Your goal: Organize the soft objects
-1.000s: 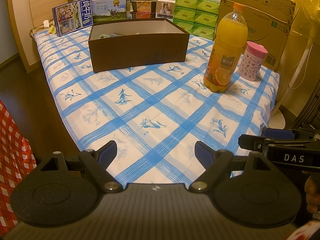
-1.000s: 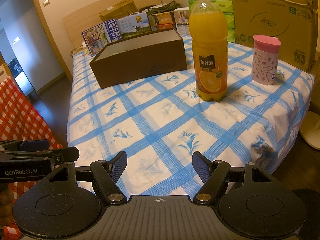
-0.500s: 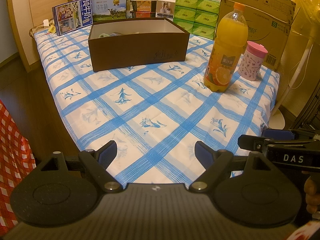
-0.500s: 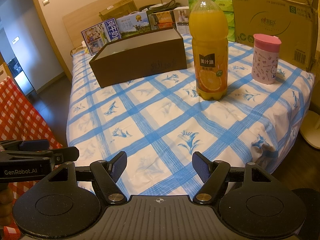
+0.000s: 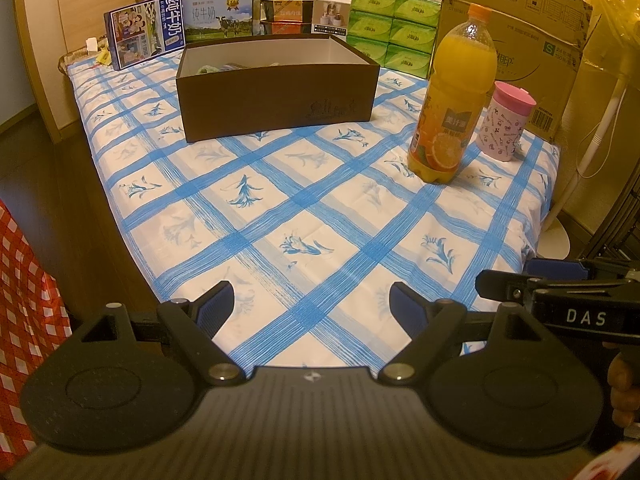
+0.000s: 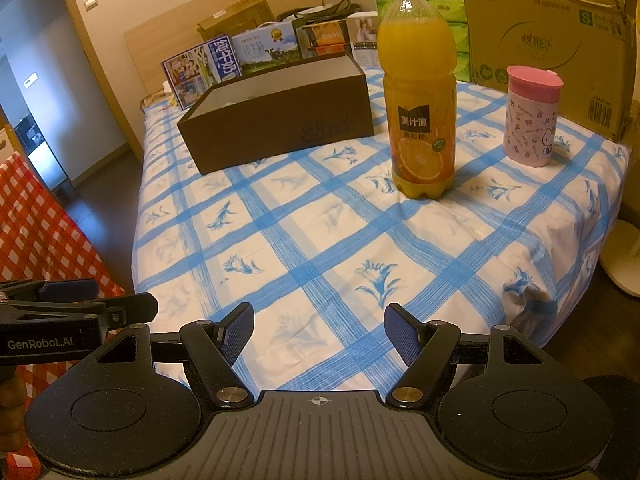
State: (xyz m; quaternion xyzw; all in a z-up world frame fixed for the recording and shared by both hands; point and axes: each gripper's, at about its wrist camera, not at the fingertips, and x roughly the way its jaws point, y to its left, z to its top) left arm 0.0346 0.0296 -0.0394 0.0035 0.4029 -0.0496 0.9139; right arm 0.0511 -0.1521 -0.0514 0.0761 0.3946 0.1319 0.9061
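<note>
Both tools hang over the near edge of the table with nothing in them: the left gripper (image 5: 310, 300) has its jaws spread wide over bare checked tablecloth (image 5: 304, 208), and the right gripper (image 6: 319, 330) likewise stands parted and empty. The soft things the task names are hard to find — the only trace is a glimpse of pale, crumpled material (image 5: 218, 67) low inside the brown box (image 5: 276, 100), which sits at the far side of the cloth, well apart from either gripper. What that material is cannot be told from here; the box wall hides most of it. If it is cloth or similar, it should be light and limp, sagging around whatever pinches it, so a bite on a bunched fold near the middle would probably carry better than a loose edge. The orange juice bottle (image 6: 420, 92) and the pink cup (image 6: 532, 116) stand upright to the right of the box — rigid, tippable, best kept clear of any reach.
</note>
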